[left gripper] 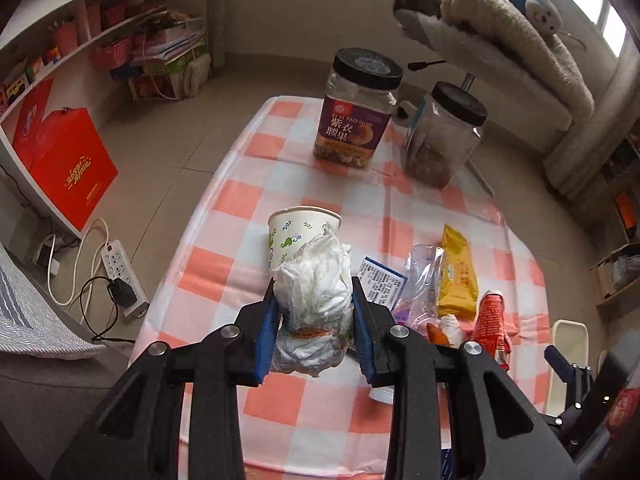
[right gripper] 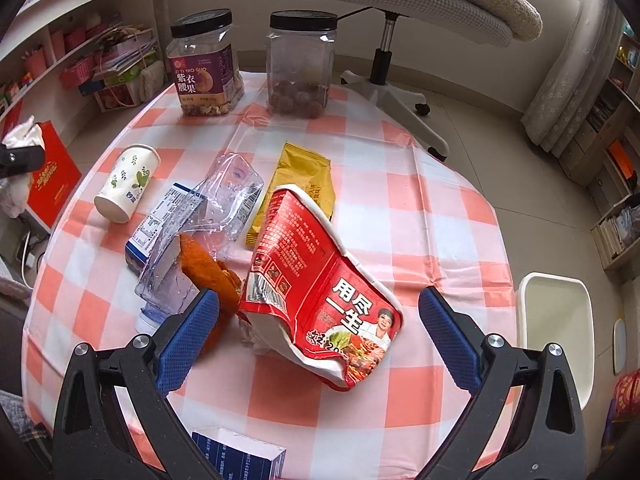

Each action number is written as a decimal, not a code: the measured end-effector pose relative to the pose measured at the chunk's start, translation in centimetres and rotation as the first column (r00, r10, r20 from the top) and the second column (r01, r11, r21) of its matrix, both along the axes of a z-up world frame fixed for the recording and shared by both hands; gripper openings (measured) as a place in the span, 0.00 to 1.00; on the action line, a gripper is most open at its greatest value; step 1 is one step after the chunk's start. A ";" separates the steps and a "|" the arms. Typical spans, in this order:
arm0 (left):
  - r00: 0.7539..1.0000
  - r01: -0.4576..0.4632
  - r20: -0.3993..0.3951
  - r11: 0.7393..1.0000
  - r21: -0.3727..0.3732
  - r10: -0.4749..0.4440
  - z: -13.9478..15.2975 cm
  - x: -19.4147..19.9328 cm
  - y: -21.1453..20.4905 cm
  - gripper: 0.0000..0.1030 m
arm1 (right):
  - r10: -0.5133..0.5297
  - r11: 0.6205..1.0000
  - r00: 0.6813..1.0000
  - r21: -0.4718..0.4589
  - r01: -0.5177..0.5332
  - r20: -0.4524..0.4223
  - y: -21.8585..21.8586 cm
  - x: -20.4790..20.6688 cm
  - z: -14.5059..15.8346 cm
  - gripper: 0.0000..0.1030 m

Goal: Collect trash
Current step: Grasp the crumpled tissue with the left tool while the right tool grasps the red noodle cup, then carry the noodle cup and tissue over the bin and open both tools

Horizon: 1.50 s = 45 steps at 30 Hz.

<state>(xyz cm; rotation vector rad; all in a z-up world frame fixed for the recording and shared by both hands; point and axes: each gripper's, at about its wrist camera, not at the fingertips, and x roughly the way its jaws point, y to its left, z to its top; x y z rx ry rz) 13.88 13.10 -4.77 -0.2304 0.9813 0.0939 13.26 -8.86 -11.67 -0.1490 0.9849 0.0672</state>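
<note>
My left gripper [left gripper: 314, 292] is shut on a crumpled white tissue wad [left gripper: 316, 284] and holds it above the checked table, just in front of a paper cup [left gripper: 298, 232]. My right gripper [right gripper: 318, 308] is open, its blue pads on either side of a crushed red noodle cup [right gripper: 320, 292] lying on the table. Beside it lie a crushed clear plastic bottle [right gripper: 208, 220], a yellow snack wrapper [right gripper: 304, 184], an orange wrapper [right gripper: 208, 268], a blue-white carton [right gripper: 160, 220] and the paper cup [right gripper: 128, 184] on its side.
Two black-lidded clear jars [right gripper: 206, 64] [right gripper: 300, 64] stand at the table's far edge. A blue box [right gripper: 240, 456] lies at the near edge. A white bin [right gripper: 556, 328] stands right of the table. An office chair [right gripper: 400, 20] is behind; shelves [left gripper: 60, 40] and a power strip [left gripper: 120, 272] are left.
</note>
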 end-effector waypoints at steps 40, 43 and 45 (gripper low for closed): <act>0.965 0.180 0.188 0.983 0.030 -0.182 3.2 -3.2 -8.4 0.33 | -0.056 0.947 0.982 0.322 -0.006 0.182 -7.7 -2.6 9.0 0.41; 0.961 0.196 0.191 0.980 0.035 -0.199 3.0 -3.3 -9.4 0.33 | -0.080 0.948 0.975 0.319 0.011 0.206 -9.1 -3.2 9.6 0.41; 0.959 0.204 0.191 0.978 0.041 -0.208 2.9 -3.4 -10.0 0.33 | -0.103 0.947 0.970 0.319 0.028 0.222 -10.2 -3.6 10.0 0.41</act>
